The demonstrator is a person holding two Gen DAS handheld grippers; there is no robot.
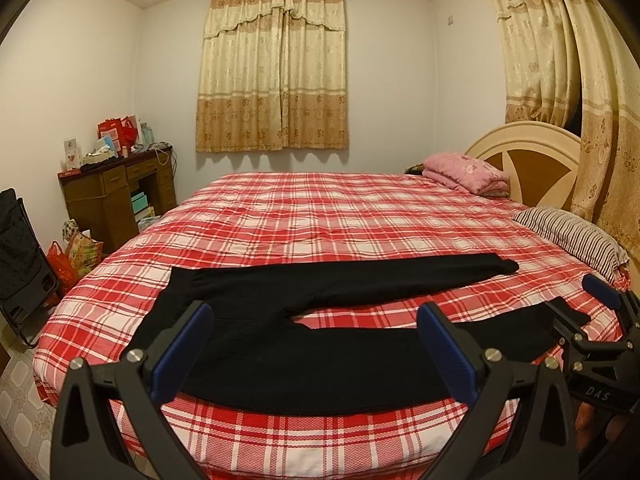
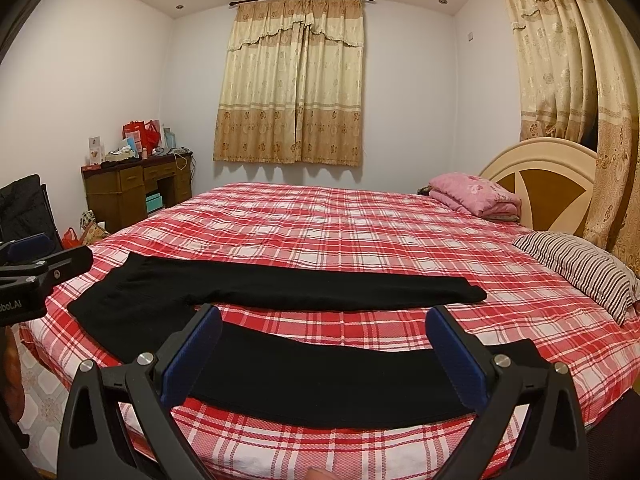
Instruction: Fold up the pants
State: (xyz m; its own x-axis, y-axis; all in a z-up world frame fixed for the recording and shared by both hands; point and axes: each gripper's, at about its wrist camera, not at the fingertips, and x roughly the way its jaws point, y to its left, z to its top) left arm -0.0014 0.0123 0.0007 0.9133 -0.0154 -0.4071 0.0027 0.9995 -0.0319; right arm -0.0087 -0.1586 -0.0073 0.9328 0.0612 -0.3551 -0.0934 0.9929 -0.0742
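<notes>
**Fingers spread, pants not yet gripped**

Both grippers hover with fingers wide apart, holding nothing: left gripper over the seat end, right gripper over the near leg. Black pants lie flat on the plaid bed, legs splayed. Folding looks unstarted; next, pinch the near leg and lay it over the far one.
</notes>
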